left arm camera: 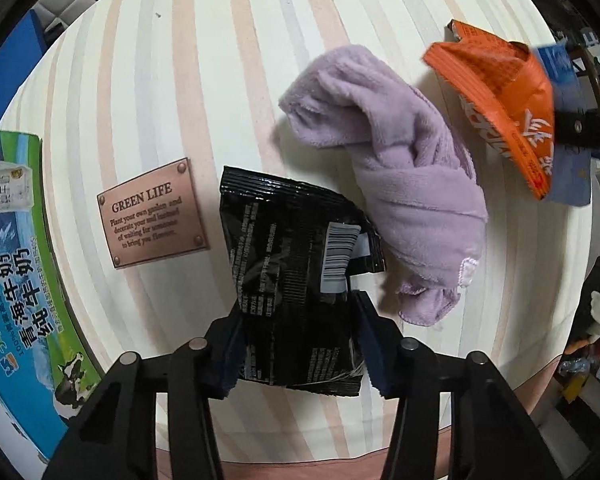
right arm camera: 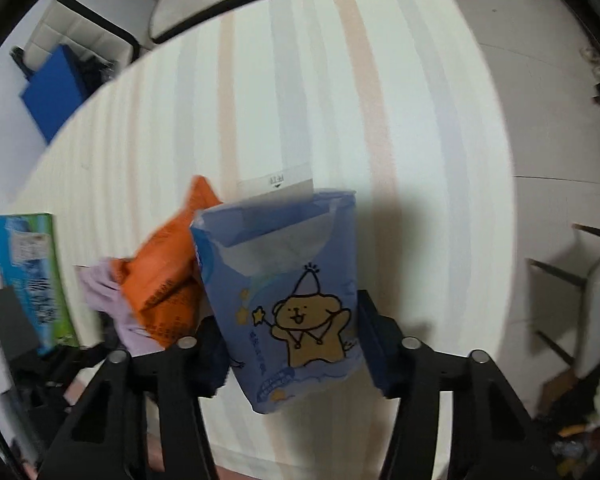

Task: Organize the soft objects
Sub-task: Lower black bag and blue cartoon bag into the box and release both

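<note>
In the left wrist view my left gripper point(left arm camera: 298, 326) is shut on a black snack packet point(left arm camera: 296, 272), its pads pressed on both sides of it above the striped table. A crumpled lilac towel point(left arm camera: 404, 172) lies just right of the packet. An orange snack bag point(left arm camera: 500, 104) is at the far right, next to my right gripper. In the right wrist view my right gripper point(right arm camera: 290, 330) is shut on a blue tissue pack point(right arm camera: 292, 292) with a cartoon bear, held above the table. The orange bag point(right arm camera: 164, 276) and the towel point(right arm camera: 108, 300) sit to its left.
A green and blue milk carton box point(left arm camera: 16, 264) stands at the table's left edge; it also shows in the right wrist view point(right arm camera: 32, 276). A copper GREEN LIFE plaque point(left arm camera: 152, 212) lies left of the black packet. Chairs point(right arm camera: 572, 280) stand beyond the table's right side.
</note>
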Demonstrator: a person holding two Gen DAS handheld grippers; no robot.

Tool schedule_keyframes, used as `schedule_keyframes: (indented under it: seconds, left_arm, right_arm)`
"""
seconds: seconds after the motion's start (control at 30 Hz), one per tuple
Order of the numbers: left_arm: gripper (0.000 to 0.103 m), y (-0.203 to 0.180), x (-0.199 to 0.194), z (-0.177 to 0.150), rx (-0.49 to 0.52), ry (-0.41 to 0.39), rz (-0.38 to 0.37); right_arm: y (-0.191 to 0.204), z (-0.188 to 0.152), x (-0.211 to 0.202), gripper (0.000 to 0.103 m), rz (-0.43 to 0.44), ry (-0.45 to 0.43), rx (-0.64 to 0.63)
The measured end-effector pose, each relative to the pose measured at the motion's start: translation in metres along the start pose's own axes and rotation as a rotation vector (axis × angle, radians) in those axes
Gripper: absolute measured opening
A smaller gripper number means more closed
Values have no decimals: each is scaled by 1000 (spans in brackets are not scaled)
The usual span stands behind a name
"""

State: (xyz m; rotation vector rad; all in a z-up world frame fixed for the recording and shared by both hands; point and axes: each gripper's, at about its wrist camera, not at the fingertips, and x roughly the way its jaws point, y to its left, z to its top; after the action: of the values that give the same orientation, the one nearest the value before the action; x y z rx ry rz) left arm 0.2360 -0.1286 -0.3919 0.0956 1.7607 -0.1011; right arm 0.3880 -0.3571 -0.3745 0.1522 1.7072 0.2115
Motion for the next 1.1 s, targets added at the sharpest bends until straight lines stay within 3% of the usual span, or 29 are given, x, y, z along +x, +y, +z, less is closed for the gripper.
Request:
schedule_keyframes:
  seconds: [0.1,0.23,0.4,0.53,0.77,0.87,1.0,1.1]
  left_arm:
    - [43,7,-9,-9,-1,-15,-4]
    - [43,20,-21,-30,1,-38,-25]
    - [43,38,-41,-65,-20,-60,-77]
    - [43,56,-78,-96,-19,-129,-128]
    - [43,118,-169,-124,-24,-294,-179]
    - [43,173,-203,-126,-52,-346,-152]
    - [43,247,-207,-129,-116,-355,-97]
    - [43,302,-202,-127,-160,-335,-48]
  right_arm:
    - [-1,-5,-2,48,-10,7,43]
    - [5,-22,-11,46,-36,-19,65]
    - [17,-57,-30,45,1,-48,71]
    - [44,-91,-45,45,71,-77,65]
    - [142,-143,-93,44,177,-161,-19]
    - [194,-157,-113,44,209,-195,-68]
    - [262,-167,-132,44,241,-216,-125]
    - [331,-171,-119,44,255,-209,-151]
